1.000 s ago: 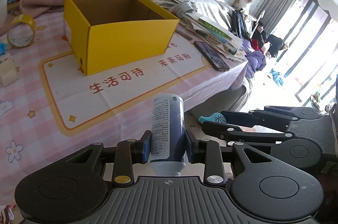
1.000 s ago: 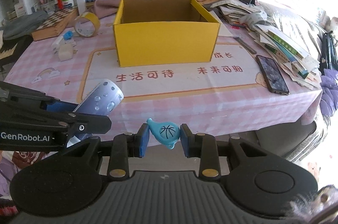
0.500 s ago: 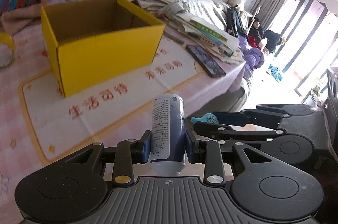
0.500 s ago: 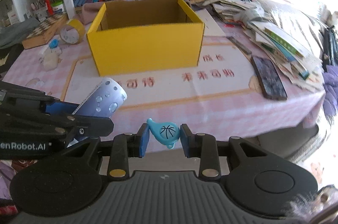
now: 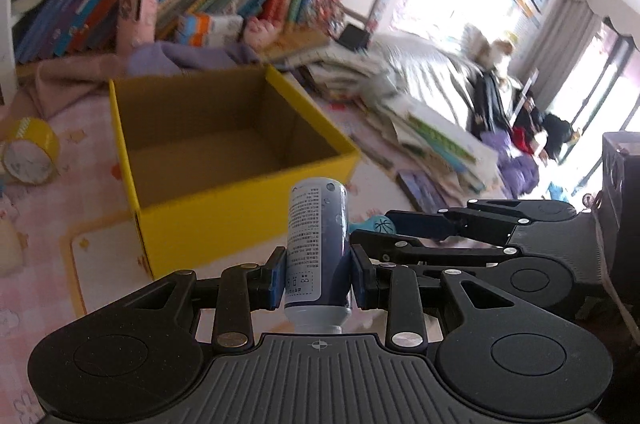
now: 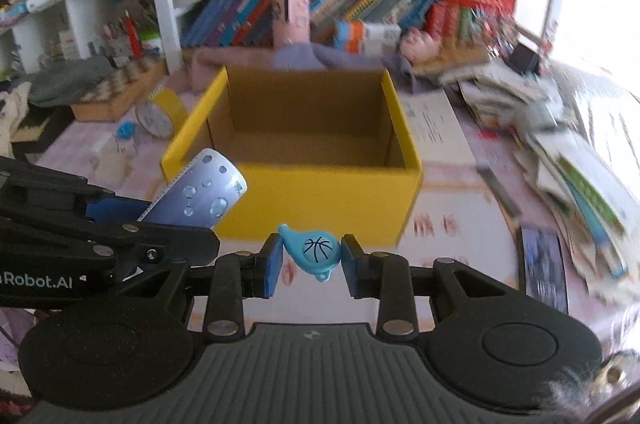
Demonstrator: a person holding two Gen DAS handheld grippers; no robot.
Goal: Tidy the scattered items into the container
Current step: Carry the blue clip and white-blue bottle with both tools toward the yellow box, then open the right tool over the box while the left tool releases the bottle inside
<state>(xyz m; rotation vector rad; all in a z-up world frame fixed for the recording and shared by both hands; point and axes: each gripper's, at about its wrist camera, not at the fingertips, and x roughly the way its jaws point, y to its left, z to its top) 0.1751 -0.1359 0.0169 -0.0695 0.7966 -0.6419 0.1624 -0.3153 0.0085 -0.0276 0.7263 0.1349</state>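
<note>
Left to right: roll of yellow tape (image 5: 28, 154) sits on the pink checked surface (image 5: 36, 256) off to the left. Left tongs (image 5: 319, 274) are clamped on a blue-white tube (image 5: 318, 244), cap end back toward the camera, held just short of the yellow box (image 5: 240, 220). Box is open on top. Right tongs (image 6: 311, 264) sit beside them, pinching a little blue basketball charm (image 6: 314, 250) in front of the box's near wall.
</note>
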